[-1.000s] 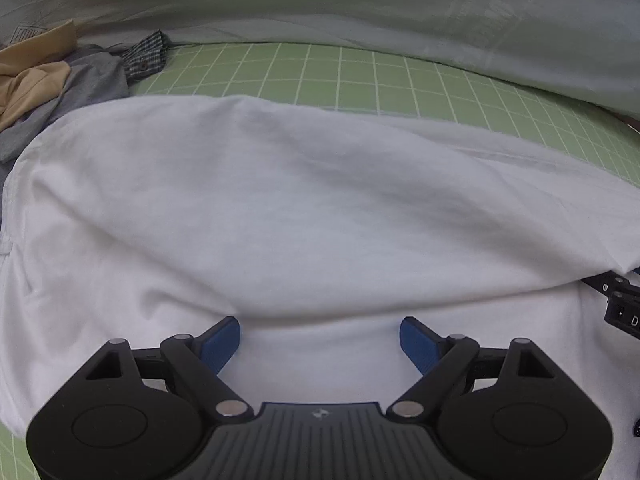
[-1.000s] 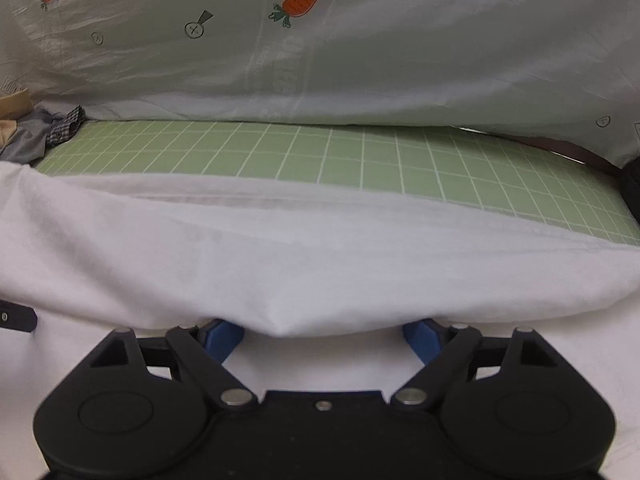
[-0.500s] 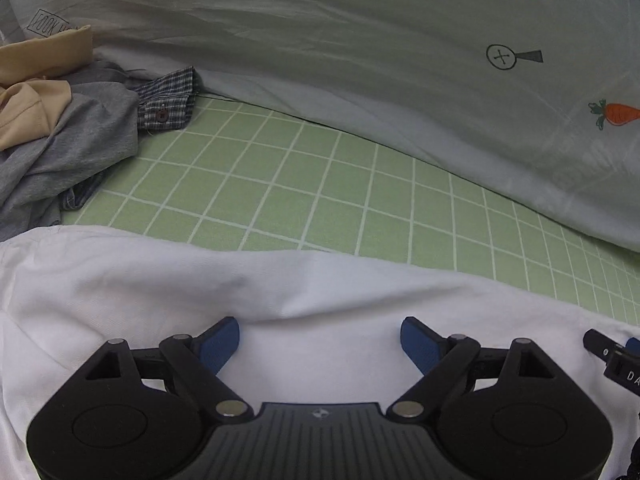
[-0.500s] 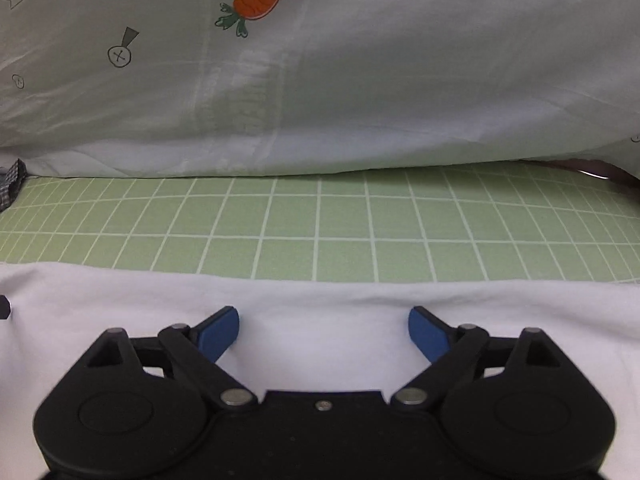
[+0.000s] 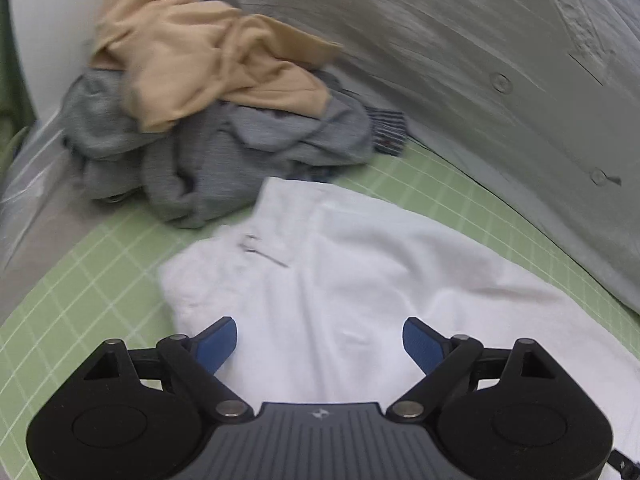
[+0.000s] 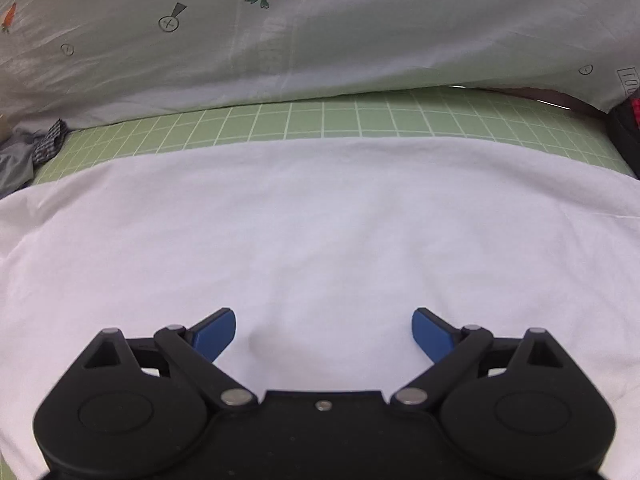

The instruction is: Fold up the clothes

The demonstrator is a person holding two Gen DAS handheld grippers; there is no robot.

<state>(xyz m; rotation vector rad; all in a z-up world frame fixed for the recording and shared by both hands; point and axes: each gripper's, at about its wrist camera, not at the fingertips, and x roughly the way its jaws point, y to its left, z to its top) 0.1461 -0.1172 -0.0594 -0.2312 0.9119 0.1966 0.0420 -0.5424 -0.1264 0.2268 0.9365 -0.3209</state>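
Note:
A white garment (image 5: 360, 276) lies spread on the green grid mat (image 5: 80, 280), its left end with a small label toward the clothes pile. My left gripper (image 5: 320, 340) hovers over that end, its jaws opening wide, nothing pinched between the blue pads (image 5: 218, 340). In the right wrist view the same white garment (image 6: 320, 232) fills the middle, smooth and flat. My right gripper (image 6: 324, 334) stands above it with jaws opening wide and only flat cloth beneath, not gripped.
A heap of unfolded clothes sits at the mat's far left: a tan garment (image 5: 208, 52) on top of grey ones (image 5: 208, 156), with a checked piece (image 5: 386, 130) beside. A pale carrot-print sheet (image 6: 320, 32) rises behind the green mat (image 6: 320, 120). A dark object (image 6: 626, 136) is at the right edge.
The raised fold of white cloth has dropped and lies flat. The left gripper swung left toward the clothes pile and rolled. The right gripper pulled back, showing more flat cloth.

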